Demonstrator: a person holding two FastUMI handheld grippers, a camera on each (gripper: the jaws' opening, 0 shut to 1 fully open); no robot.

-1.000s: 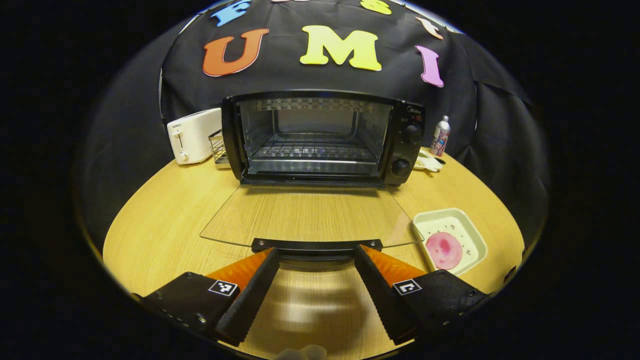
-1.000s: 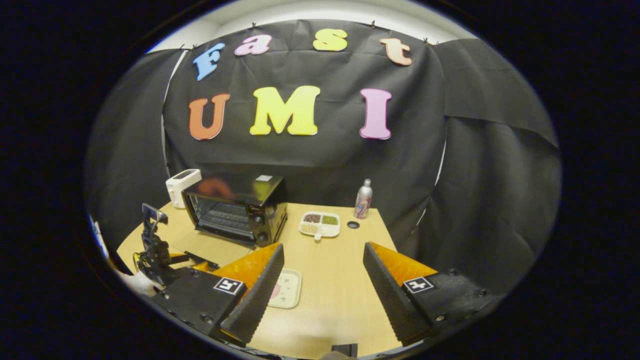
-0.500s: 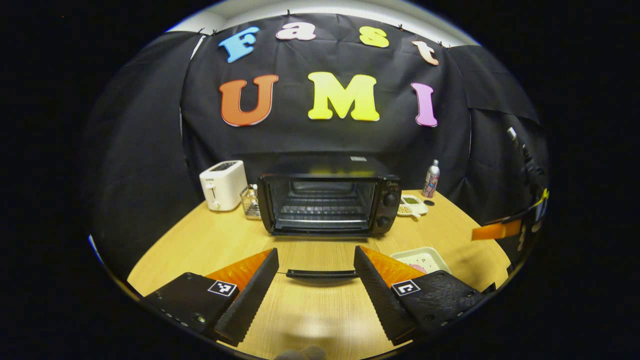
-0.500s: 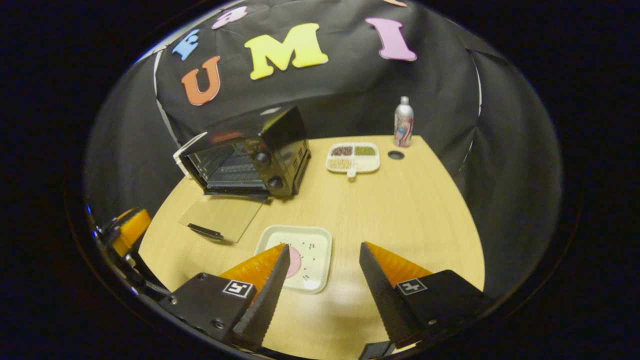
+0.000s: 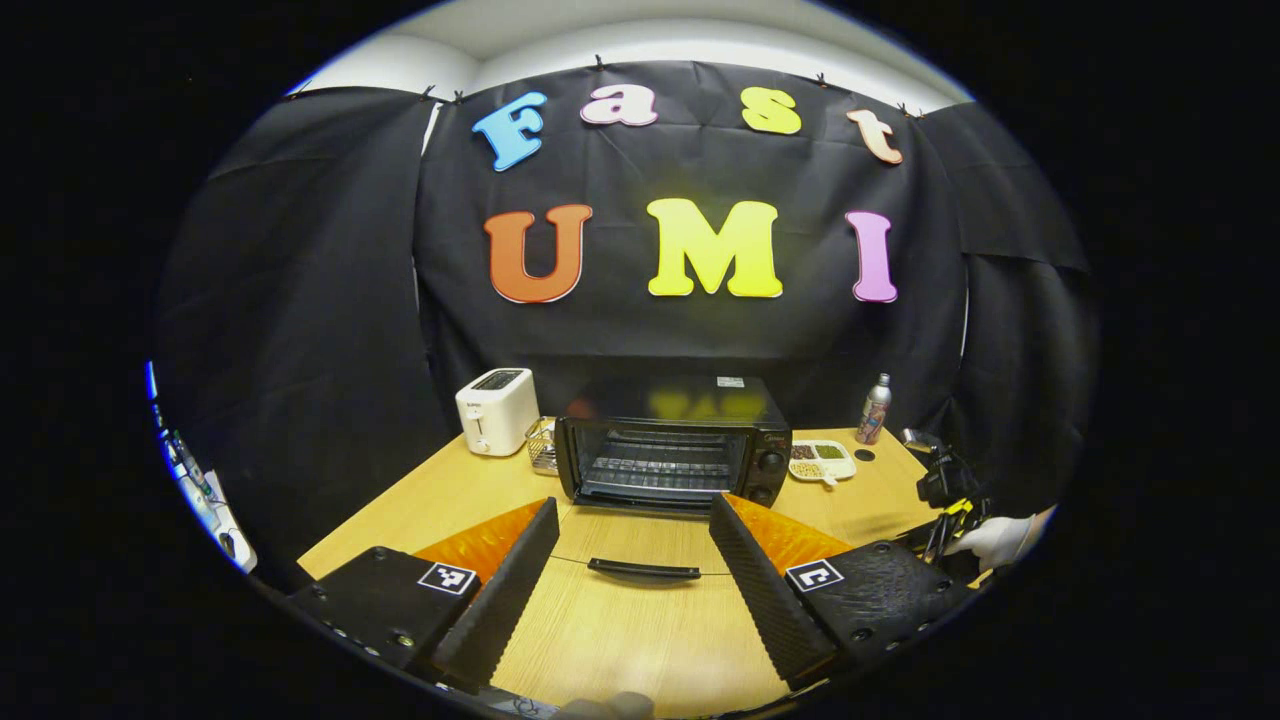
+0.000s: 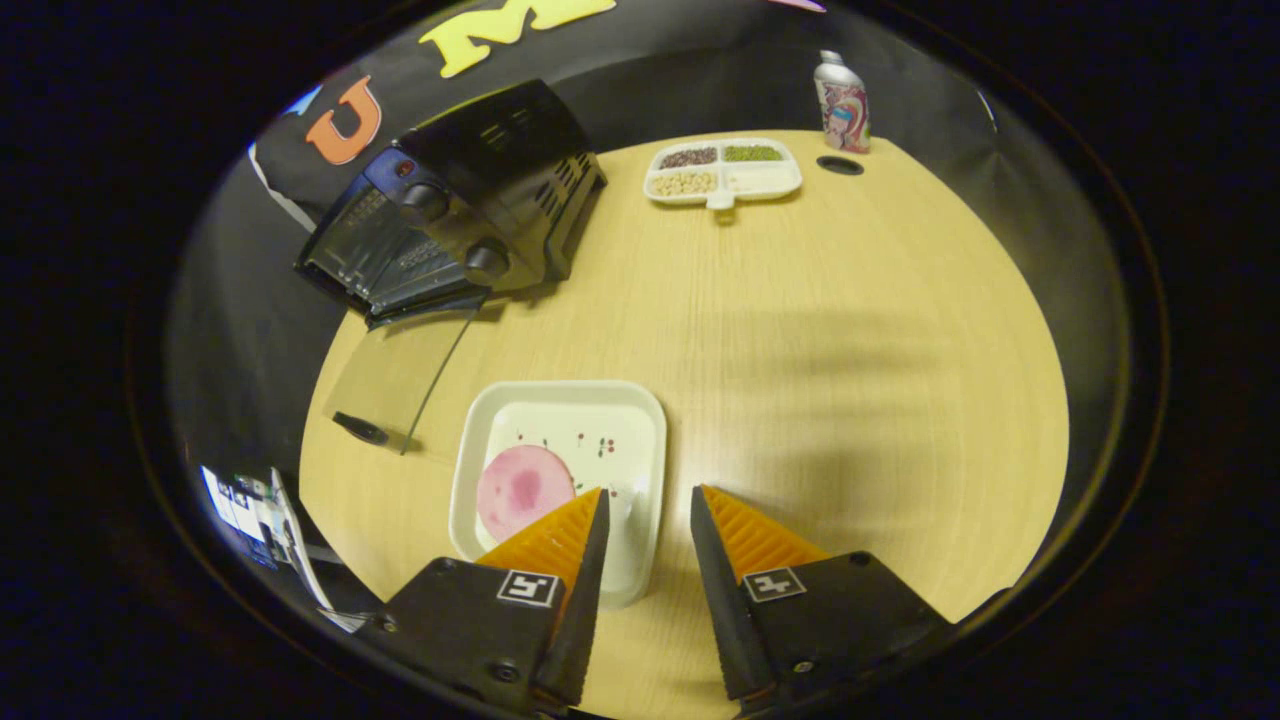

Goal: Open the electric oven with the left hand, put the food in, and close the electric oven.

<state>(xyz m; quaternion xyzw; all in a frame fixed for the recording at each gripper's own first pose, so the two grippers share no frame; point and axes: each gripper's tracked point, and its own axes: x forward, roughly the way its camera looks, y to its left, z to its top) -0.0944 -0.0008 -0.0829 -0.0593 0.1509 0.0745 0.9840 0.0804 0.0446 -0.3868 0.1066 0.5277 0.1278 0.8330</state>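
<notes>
The left gripper (image 5: 630, 560) has backed away from the oven (image 5: 672, 458), jaws apart, while the right gripper (image 6: 645, 545) has dropped over the tray (image 6: 640, 420), jaws narrowed but gripping nothing. The oven door (image 5: 640, 550) lies open; the food (image 6: 522, 490) sits on the near desk (image 6: 850, 330), so loading and closing remain.

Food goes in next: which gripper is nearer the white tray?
Right. The right gripper hangs at the white tray's near rim; the left gripper sits back from the oven door handle.

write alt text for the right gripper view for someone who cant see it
The right gripper hangs open over the near edge of a white tray holding a pink round of food. Beyond, on the wooden table, the electric oven stands with its glass door folded down.
</notes>
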